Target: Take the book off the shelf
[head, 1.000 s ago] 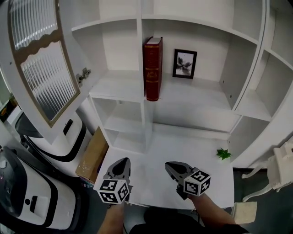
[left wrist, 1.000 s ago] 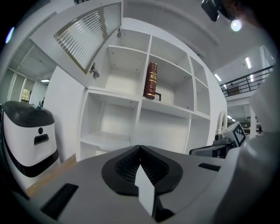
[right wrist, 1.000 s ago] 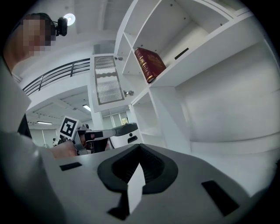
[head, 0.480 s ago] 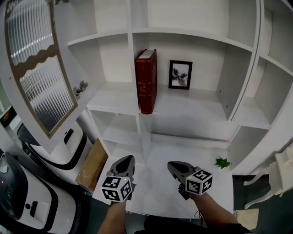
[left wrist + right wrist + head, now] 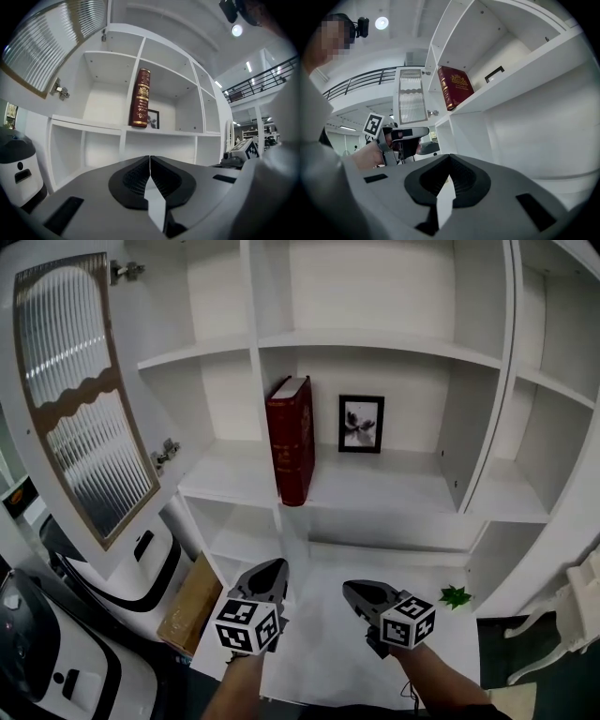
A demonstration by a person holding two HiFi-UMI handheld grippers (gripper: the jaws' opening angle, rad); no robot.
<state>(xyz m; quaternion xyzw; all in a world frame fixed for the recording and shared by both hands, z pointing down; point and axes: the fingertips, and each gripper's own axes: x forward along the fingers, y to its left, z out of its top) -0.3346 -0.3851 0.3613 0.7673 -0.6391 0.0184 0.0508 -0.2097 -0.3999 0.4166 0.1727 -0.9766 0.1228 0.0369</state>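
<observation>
The red book [image 5: 291,439] stands upright on the shelf [image 5: 394,486], against the divider and near a framed picture [image 5: 361,424]. The left gripper [image 5: 269,573] and right gripper [image 5: 353,592] are both closed and empty, well below it. Risk: arriving with jaws closed could topple the book onto the picture.

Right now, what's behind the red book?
Only the shelf's white back wall shows above the book. A framed picture stands off to its right, not behind. The spot straight behind the book is covered.
</observation>
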